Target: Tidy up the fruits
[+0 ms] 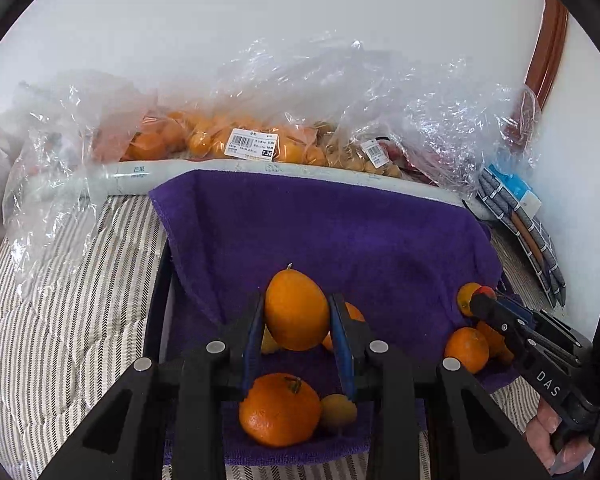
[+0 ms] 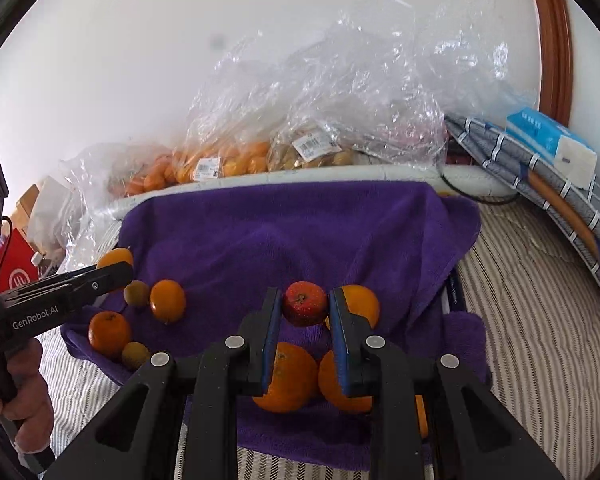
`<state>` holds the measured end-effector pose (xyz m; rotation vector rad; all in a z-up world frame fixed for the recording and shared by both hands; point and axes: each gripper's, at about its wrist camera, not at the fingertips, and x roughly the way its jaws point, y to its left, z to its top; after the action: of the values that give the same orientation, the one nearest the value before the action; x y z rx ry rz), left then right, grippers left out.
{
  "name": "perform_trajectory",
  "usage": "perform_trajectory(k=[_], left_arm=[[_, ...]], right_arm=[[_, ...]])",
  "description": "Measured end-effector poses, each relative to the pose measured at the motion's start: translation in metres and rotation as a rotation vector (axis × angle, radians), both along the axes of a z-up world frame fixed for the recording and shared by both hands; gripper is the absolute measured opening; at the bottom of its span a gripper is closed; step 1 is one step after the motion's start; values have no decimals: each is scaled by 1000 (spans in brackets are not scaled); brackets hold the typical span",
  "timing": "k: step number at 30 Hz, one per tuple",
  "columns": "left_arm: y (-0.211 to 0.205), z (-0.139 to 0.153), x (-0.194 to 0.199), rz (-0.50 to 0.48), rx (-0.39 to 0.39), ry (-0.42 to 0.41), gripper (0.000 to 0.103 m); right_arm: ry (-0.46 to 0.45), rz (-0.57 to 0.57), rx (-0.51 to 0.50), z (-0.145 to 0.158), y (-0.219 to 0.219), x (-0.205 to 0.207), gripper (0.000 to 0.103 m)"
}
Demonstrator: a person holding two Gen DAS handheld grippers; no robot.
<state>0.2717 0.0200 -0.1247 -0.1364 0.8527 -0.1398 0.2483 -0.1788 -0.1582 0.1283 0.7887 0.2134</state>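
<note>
Left wrist view: my left gripper [image 1: 297, 312] has its jaws clamped on an orange [image 1: 296, 310] above the purple towel [image 1: 320, 232], while my right gripper [image 2: 305, 306] pinches a small red fruit [image 2: 304, 303] over the same towel.

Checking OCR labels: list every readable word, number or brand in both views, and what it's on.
"DAS" – on the right gripper, seen from the left wrist view.
"GenRobot.AI" – on the left gripper, seen from the right wrist view.
"7.26" – on the price sticker of the orange bag; its remaining print and barcode are too small.
Sticker on the brown-fruit bag: unreadable.
Print on the white tray rim: too blurred.
Blue tissue pack: blurred.
</note>
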Motion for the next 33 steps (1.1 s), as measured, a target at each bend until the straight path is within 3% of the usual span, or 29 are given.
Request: perform_trajectory(k=[6,10,15,19,21,25,33], left_arm=[[-9,-7,-1,-5,43,-12,30],[-8,-7,-4,-12,32,-13,31],[-9,-7,-10,-10,58,-18,31],[-7,3,-21,14,75,-28,44],[-5,14,-32,18,67,-48,48],[-3,41,-68,35,52,-99,60],[-12,83,-155,54,112,-187,78]], right_arm=[[-3,15,20,-5,-1,0,24],[1,25,32,-5,-1,-3,24],[2,31,1,-3,3,-8,24],[7,17,-2,7,1,-19,38],[-9,-6,-3,20,-3,-34,42],[-25,-39,1,50,-10,-67,59],[-63,-93,-51,106,-18,-155,63]])
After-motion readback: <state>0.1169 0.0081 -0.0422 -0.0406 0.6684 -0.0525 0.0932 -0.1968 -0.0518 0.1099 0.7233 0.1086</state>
